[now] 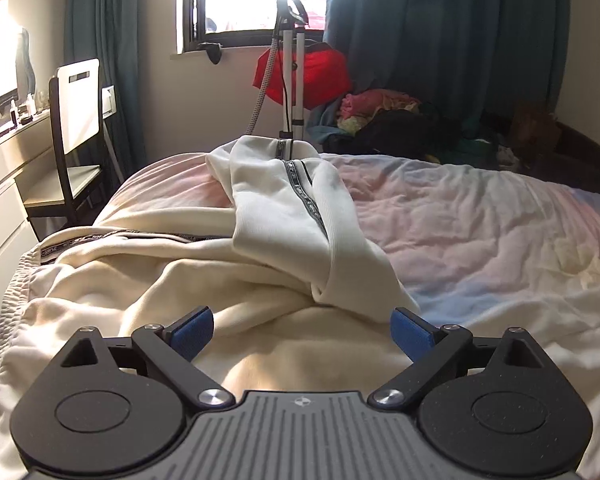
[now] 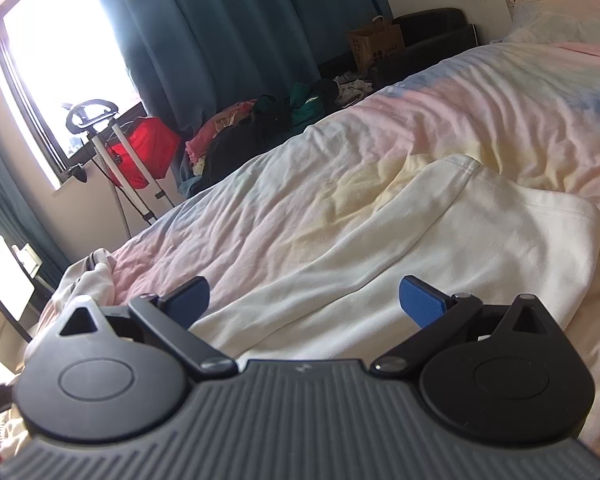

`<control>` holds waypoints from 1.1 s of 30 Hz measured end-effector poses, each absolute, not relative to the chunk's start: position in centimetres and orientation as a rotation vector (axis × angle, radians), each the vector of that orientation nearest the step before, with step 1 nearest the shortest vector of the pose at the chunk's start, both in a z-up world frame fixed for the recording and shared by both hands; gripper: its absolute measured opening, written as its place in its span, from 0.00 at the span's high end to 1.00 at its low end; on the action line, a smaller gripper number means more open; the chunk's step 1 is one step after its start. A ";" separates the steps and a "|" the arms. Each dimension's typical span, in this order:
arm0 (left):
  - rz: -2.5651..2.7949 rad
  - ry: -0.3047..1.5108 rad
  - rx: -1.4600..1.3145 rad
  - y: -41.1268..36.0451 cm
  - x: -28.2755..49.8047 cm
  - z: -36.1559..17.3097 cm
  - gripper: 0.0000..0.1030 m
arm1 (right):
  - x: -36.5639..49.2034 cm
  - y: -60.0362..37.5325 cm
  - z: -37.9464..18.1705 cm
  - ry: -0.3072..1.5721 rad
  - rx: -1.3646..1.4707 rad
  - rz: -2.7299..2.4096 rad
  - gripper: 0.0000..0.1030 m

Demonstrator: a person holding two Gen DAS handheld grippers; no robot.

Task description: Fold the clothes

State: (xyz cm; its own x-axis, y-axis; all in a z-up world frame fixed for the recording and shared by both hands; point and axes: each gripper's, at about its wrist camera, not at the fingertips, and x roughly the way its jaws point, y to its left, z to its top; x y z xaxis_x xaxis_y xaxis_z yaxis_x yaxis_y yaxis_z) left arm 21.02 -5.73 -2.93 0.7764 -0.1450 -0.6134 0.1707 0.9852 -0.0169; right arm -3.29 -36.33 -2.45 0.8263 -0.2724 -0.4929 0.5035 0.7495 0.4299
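A cream sweatshirt point(image 1: 148, 292) with black patterned trim lies spread over the near part of the bed. One sleeve point(image 1: 300, 216) is folded across its body and points away from me. My left gripper point(image 1: 302, 330) hovers just above the cream cloth, jaws wide open, nothing between the blue pads point(image 1: 194, 330). In the right wrist view another part of the cream garment point(image 2: 440, 248) lies flat on the pastel bedspread point(image 2: 380, 128). My right gripper point(image 2: 303, 302) stands open above its near edge and holds nothing.
A pastel tie-dye bedspread point(image 1: 480, 220) covers the bed. A chair point(image 1: 76, 132) and a desk stand at the left. Beyond the bed are a garment steamer pole point(image 1: 292, 80), a red bag point(image 1: 320, 76), a heap of clothes point(image 1: 388, 120) and dark curtains.
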 end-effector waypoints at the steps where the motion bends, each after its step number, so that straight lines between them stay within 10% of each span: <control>1: -0.176 0.652 0.041 -6.7 22.5 -2.9 0.06 | -3.2 -36.4 -2.5 0.419 0.593 -0.435 0.00; 14: 0.024 0.693 0.275 -19.5 42.4 -7.8 0.06 | 2.2 -37.9 -6.9 0.482 0.635 -0.471 0.00; 18: 0.173 0.826 0.282 -18.7 47.1 -11.1 0.26 | 3.8 -38.4 -8.3 0.488 0.629 -0.496 0.00; 23: 0.183 0.760 0.269 -18.4 47.9 -11.2 0.92 | 5.4 -38.5 -9.4 0.509 0.599 -0.500 0.00; 33: -0.550 0.356 0.157 -25.8 36.5 1.5 0.95 | 3.8 -39.1 -8.3 0.448 0.614 -0.545 0.00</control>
State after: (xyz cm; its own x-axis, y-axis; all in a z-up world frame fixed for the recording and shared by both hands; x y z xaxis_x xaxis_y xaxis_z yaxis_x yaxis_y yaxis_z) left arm 36.54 -25.80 1.48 0.7936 -0.4820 -0.3712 0.5358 0.8428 0.0512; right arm 3.83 -39.12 -8.34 0.7689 -0.3410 -0.5408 0.5966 0.6867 0.4153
